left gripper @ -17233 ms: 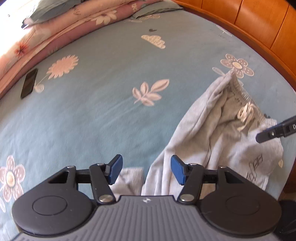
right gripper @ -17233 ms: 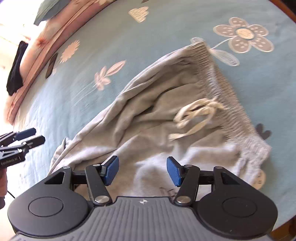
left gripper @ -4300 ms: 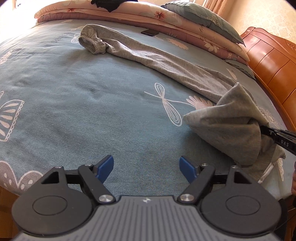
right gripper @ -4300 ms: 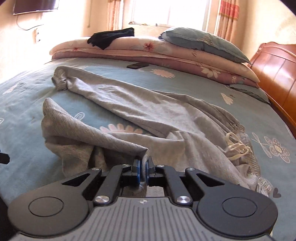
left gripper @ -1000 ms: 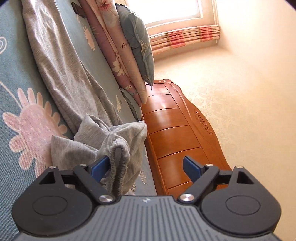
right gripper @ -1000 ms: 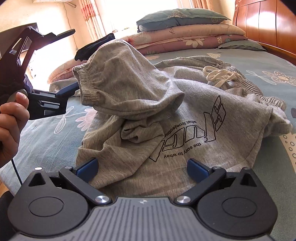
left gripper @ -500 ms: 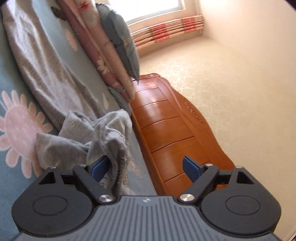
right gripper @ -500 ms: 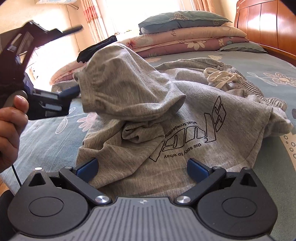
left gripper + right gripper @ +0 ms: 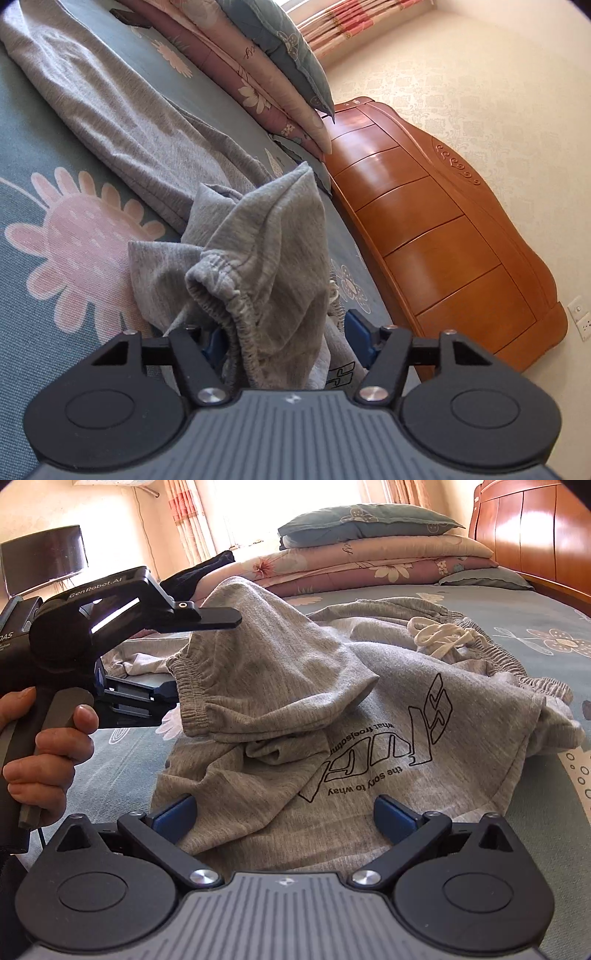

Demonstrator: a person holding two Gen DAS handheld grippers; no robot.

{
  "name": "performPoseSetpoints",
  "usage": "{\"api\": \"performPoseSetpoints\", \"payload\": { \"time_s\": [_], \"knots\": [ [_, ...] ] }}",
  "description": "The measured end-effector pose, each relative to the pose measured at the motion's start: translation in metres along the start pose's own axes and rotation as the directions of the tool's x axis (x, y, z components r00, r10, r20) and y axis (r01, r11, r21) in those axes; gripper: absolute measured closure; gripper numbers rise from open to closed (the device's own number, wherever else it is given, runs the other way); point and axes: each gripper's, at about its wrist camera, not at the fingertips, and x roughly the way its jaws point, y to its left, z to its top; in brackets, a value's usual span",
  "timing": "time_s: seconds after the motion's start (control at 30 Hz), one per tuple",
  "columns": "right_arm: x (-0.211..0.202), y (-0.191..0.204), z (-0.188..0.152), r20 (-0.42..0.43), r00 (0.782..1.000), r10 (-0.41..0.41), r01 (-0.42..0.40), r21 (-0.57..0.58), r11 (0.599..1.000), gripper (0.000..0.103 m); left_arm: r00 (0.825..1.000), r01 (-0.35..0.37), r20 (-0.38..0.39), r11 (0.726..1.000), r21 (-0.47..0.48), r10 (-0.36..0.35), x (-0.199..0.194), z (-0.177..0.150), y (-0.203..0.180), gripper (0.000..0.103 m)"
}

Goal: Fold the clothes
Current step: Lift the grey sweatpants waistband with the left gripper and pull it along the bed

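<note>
- Our left gripper (image 9: 282,338) has been closing around the trouser cuff (image 9: 221,291), not yet pinching
- Right gripper (image 9: 284,814) gapes above the trousers (image 9: 369,716) on the bed (image 9: 517,605)
- Risk: the cuff may slip out

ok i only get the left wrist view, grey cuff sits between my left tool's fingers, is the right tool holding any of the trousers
observer: No. The right tool is open, its pads wide apart above the grey trousers, gripping nothing.
operator: where's the drawstring, can't make it out
observer: The white drawstring lies bunched on the waistband, on the far side of the pile from the right tool.
operator: and my left tool from the side
observer: A hand grips its handle. The left tool has just been closing with the cuff between its fingers, but I can't see both pads pressing it.
</note>
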Motion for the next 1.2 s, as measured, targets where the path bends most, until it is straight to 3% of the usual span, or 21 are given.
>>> {"api": "performPoseSetpoints", "payload": {
  "time_s": [0.1,0.2,0.37,0.57,0.67,0.77,0.87,1.07,1.13,1.2],
  "knots": [
    [0.0,0.0,0.0,0.001,1.0,-0.001,0.001,0.0,1.0,0.0,1.0,-0.018,-0.011,0.998,-0.057,0.017,-0.005,-0.002,0.011,0.043],
    [0.0,-0.001,0.0,0.0,1.0,0.001,-0.001,0.003,1.0,0.0,0.999,-0.032,0.005,0.997,-0.069,0.033,-0.01,-0.002,0.014,0.057],
    [0.0,0.0,0.001,-0.007,1.0,0.0,0.0,0.015,1.0,0.0,0.996,-0.086,0.013,0.995,-0.051,0.087,-0.016,0.002,0.004,0.093],
    [-0.005,-0.007,0.01,-0.035,0.999,0.002,0.003,0.122,0.993,0.0,0.98,-0.197,0.028,0.98,-0.012,0.197,-0.036,0.02,-0.014,0.095],
    [-0.011,-0.017,0.015,-0.033,0.999,0.012,-0.005,0.218,0.976,0.0,0.959,-0.284,0.049,0.957,0.068,0.281,-0.06,0.038,-0.028,0.095],
    [-0.019,-0.02,0.017,-0.022,1.0,-0.021,0.026,0.249,0.968,0.0,0.93,-0.366,0.092,0.92,0.142,0.356,-0.091,0.056,-0.037,0.095],
    [-0.025,-0.018,0.021,-0.01,0.999,-0.049,0.05,0.246,0.968,0.0,0.886,-0.461,0.147,0.871,0.171,0.44,-0.129,0.076,-0.04,0.095],
    [-0.029,-0.009,0.03,-0.006,0.998,-0.066,0.066,0.244,0.968,0.0,0.777,-0.62,0.252,0.772,0.141,0.577,-0.201,0.107,-0.025,0.095],
    [-0.029,-0.004,0.031,-0.009,0.997,-0.072,0.072,0.238,0.968,0.0,0.726,-0.676,0.275,0.728,0.117,0.63,-0.22,0.114,-0.014,0.095],
    [-0.03,0.001,0.033,-0.011,0.997,-0.078,0.078,0.228,0.97,0.0,0.689,-0.712,0.269,0.697,0.083,0.672,-0.234,0.12,0.0,0.095]
  ]
}}
